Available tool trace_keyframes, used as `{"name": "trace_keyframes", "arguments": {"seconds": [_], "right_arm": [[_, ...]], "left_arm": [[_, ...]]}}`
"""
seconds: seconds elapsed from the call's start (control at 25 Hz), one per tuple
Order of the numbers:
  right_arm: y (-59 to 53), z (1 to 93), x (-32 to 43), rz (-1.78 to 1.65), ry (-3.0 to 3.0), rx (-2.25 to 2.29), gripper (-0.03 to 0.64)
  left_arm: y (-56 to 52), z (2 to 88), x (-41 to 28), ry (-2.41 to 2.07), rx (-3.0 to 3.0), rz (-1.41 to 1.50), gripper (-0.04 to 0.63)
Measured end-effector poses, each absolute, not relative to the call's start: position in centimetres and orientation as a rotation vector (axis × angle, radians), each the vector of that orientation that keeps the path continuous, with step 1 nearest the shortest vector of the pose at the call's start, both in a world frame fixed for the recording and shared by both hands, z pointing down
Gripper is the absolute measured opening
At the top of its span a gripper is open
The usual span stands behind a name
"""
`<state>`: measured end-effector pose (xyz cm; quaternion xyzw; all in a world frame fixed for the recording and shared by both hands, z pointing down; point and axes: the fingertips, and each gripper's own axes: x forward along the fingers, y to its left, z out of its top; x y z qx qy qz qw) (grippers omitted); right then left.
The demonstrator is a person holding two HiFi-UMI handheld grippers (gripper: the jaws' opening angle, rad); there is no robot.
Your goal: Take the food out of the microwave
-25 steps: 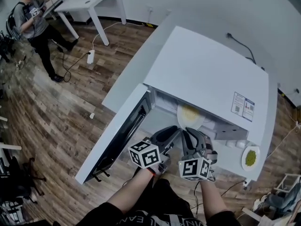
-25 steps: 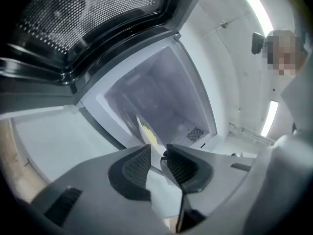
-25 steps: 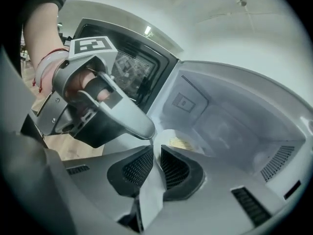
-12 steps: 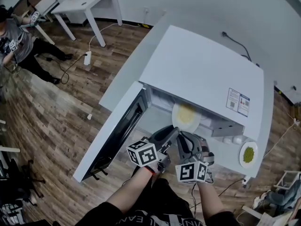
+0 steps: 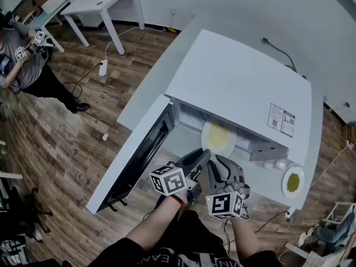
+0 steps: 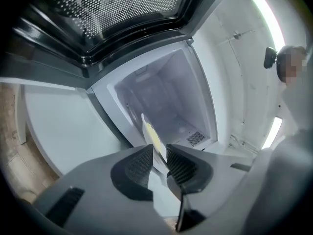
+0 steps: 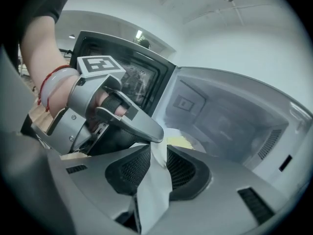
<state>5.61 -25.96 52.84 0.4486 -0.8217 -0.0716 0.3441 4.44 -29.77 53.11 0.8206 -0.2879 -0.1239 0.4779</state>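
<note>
Grey jaws of the left gripper [image 6: 157, 158] and right gripper [image 7: 158, 163], side by side, are clamped on the near rim of one white plate [image 5: 218, 139] of yellow food at the microwave [image 5: 239, 88] mouth. Its door [image 5: 139, 160] hangs open leftward. A second plate [image 5: 293, 182], holding something green, sits by the bench [image 5: 161, 77] near right corner. One person [image 5: 28, 65] stands far left, partly cut off.

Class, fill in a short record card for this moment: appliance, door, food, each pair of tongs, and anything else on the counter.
Appliance: white microwave on a counter
Door: open, swung out to the left
Food: yellow, on a white plate at the cavity mouth
Left tongs: shut on the plate's rim
Right tongs: shut on the same rim, beside the left pair
Elsewhere: second plate with green food, on the counter to the right of the microwave
</note>
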Motion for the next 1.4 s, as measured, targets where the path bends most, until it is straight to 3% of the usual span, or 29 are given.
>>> {"name": "trace_keyframes", "arguments": {"seconds": [0.36, 0.8, 1.4], "right_arm": [[-25.8, 51.4, 7.9, 0.037, -2.199, 1.344, 0.107], [-26.5, 52.6, 11.7, 1.12, -2.36, 1.777, 0.11], [-28.8, 53.1, 11.0, 1.732, -2.352, 1.835, 0.12]], "left_arm": [[-30.1, 53.3, 4.3, -0.718, 1.986, -0.303, 0.082], [-30.0, 53.4, 3.8, -0.73, 1.972, -0.304, 0.08], [-29.3, 53.7, 3.0, -0.725, 1.949, -0.314, 0.071]]}}
